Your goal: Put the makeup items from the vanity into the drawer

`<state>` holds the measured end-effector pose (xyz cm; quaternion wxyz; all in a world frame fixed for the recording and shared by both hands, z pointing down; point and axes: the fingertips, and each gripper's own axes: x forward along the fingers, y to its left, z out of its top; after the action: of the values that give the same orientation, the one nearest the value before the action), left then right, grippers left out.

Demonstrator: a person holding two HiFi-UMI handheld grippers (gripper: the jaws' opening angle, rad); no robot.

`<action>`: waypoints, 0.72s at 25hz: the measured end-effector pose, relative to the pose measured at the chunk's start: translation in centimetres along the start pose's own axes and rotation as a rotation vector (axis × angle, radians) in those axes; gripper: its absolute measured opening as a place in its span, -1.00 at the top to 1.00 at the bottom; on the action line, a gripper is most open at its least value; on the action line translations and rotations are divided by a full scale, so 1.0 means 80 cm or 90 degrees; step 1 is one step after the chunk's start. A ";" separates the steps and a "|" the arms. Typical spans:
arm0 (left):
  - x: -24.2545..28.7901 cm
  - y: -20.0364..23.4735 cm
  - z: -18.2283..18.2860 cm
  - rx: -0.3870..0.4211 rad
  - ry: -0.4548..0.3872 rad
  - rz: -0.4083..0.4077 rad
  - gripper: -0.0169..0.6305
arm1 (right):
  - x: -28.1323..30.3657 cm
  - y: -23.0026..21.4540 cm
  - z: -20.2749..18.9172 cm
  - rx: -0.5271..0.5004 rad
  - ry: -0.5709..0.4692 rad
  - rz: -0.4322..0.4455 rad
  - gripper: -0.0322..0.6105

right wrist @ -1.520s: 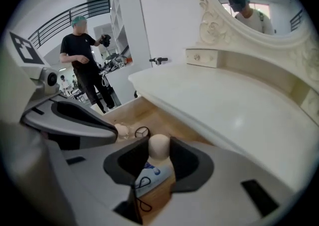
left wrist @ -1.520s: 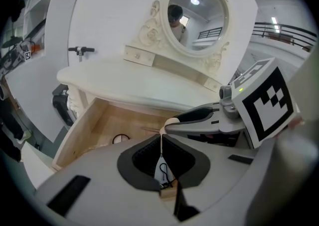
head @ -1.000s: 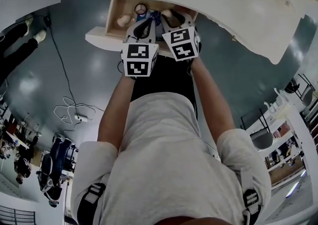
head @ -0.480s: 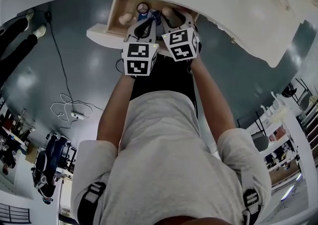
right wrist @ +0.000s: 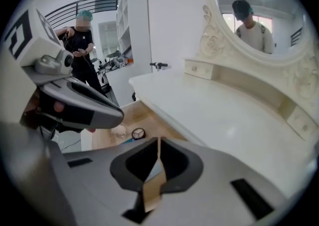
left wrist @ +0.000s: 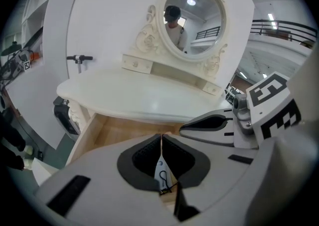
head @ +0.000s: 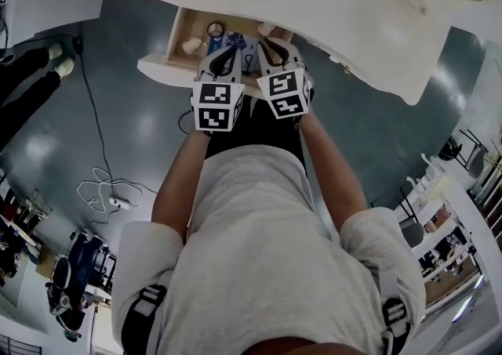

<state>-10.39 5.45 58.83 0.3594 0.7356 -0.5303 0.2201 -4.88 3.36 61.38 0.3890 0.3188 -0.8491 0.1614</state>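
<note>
Left gripper: jaws pressed together, empty | right gripper: jaws just closing, tips met, nothing between | makeup items: inside open drawer, upper centre of head view

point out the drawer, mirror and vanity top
drawer (head: 161, 70), head view, white front panel
mirror (left wrist: 194, 18), left gripper view, middle of the glass
vanity top (right wrist: 219, 115), right gripper view, bare surface

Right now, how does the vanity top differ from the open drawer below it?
The vanity top is glossy white; the drawer is pale wood inside. The vanity top looks bare, while the drawer holds several small items. Both belong to the same white vanity.
</note>
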 end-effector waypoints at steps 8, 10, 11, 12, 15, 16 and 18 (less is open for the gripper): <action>-0.031 -0.044 0.040 0.036 -0.048 0.012 0.91 | -0.094 -0.017 0.053 0.014 -0.099 -0.028 0.85; -0.039 -0.054 0.051 0.044 -0.064 0.022 0.91 | -0.114 -0.019 0.061 0.024 -0.117 -0.027 0.85; -0.043 -0.057 0.057 0.048 -0.071 0.023 0.91 | -0.121 -0.019 0.066 0.028 -0.125 -0.024 0.85; -0.047 -0.060 0.063 0.052 -0.078 0.024 0.91 | -0.126 -0.018 0.070 0.029 -0.133 -0.023 0.85; -0.056 -0.063 0.077 0.056 -0.097 0.031 0.91 | -0.136 -0.019 0.083 0.020 -0.150 -0.024 0.86; -0.059 -0.064 0.083 0.056 -0.106 0.038 0.91 | -0.140 -0.020 0.087 0.019 -0.156 -0.025 0.86; -0.066 -0.066 0.092 0.058 -0.125 0.053 0.91 | -0.149 -0.024 0.097 0.016 -0.170 -0.028 0.86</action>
<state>-7.63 4.04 48.80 0.2625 0.7467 -0.5822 0.1859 -2.00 2.83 47.32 0.2717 0.3609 -0.8842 0.1193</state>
